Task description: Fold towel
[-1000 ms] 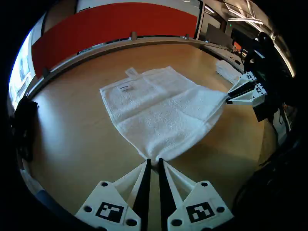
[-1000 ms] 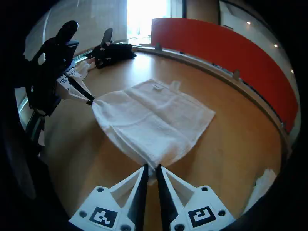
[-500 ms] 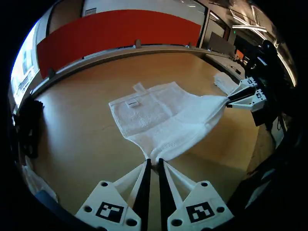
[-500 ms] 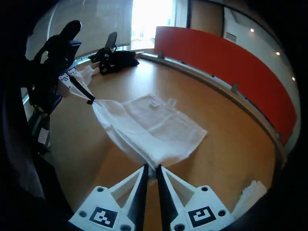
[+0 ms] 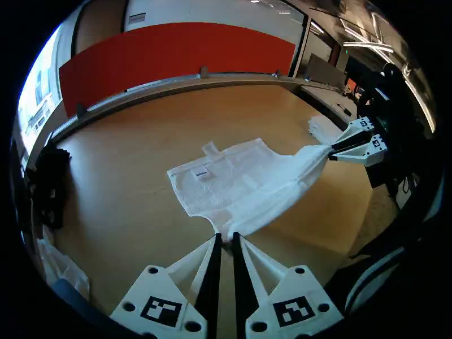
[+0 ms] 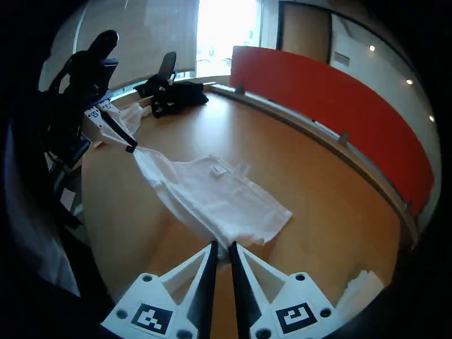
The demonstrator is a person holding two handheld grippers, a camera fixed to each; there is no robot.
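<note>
Item: one white towel [image 5: 243,181], with a small tag near its far edge.
Location: on the wooden table [image 5: 124,169]. The far part lies flat, while the near edge is raised off the surface and stretched between the two grippers.
Left gripper [image 5: 226,237]: fingers closed tight on one near corner of the towel.
Right gripper [image 6: 222,247]: fingers closed tight on the other near corner.
Spacing: the grippers are well apart, and the held edge is fairly taut between them.
Surroundings: a red panel [image 5: 169,51] runs along the far table edge. A stack of white cloths [image 5: 323,127] lies near the right gripper, and a black bag [image 6: 181,93] sits at the table's far end.
Done: both near corners are gripped and held up.
Left: the fold itself. By my judgement the raised edge must go across to the tagged edge, be laid down square and then be released.
Progress: early, with no layer doubled over as far as can be seen.
</note>
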